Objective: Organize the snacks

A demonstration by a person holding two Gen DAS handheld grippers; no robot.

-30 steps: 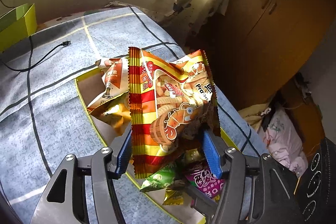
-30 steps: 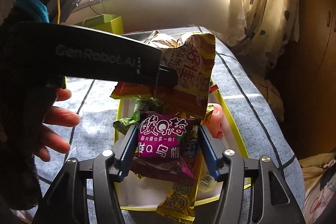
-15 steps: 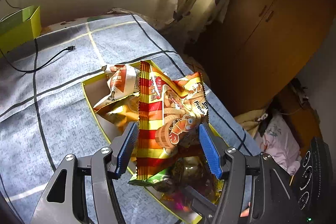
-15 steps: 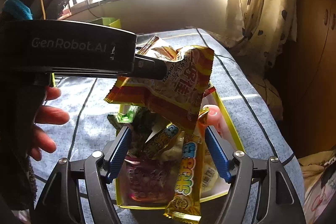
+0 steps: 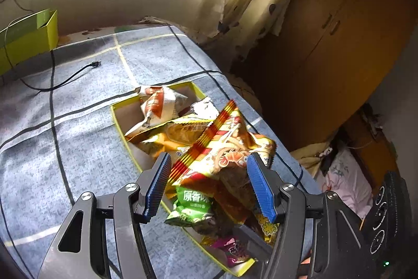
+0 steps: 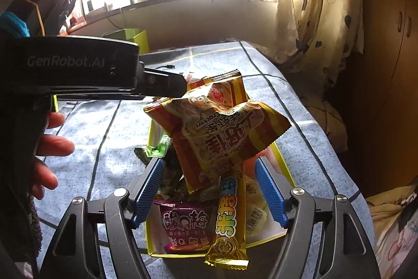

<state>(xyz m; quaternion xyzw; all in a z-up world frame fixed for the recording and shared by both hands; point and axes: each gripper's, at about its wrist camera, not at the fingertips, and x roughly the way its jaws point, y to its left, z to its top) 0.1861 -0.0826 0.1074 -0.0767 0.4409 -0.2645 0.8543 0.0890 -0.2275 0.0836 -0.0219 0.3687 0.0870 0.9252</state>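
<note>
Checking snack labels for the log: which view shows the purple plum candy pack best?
The right wrist view: the purple pack lies face-up at the near end of the yellow box, its print readable between the open right gripper. The left wrist view catches only a pink-purple corner beyond the open left gripper.
</note>
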